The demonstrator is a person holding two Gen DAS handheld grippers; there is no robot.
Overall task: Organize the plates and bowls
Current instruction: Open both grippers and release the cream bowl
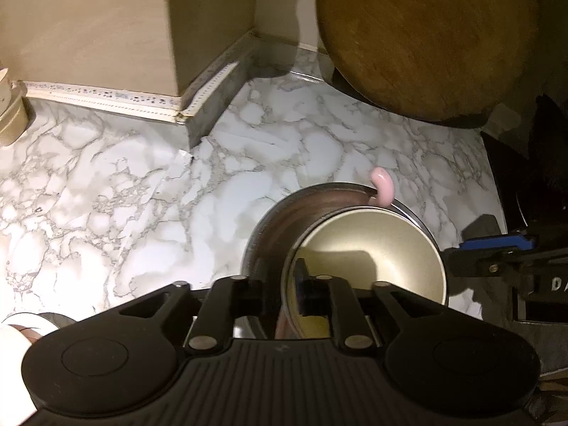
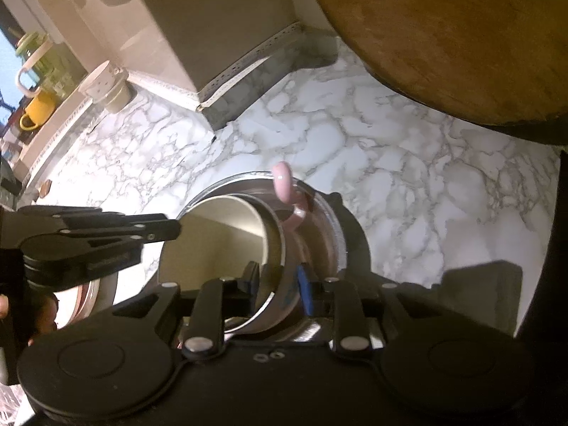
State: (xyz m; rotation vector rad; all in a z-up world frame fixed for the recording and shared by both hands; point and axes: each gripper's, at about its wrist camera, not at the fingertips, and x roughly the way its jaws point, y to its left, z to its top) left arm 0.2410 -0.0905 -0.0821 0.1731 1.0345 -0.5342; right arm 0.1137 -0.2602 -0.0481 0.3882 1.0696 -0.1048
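Both grippers, left [image 1: 284, 293] and right [image 2: 280, 289], clench the nested bowls [image 1: 369, 248] above the counter [image 1: 142, 195], near the board [image 1: 426, 35]. Uneven pulls could slip the inner bowl loose.

Only "DA" readable, white letters cut off at the frame edge, on the right gripper [image 1: 497, 245] body.

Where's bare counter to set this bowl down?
Open marble countertop lies left of the nested steel bowl and cream bowl, up to the beige cabinet base. Crowded right: round wooden board, right gripper.
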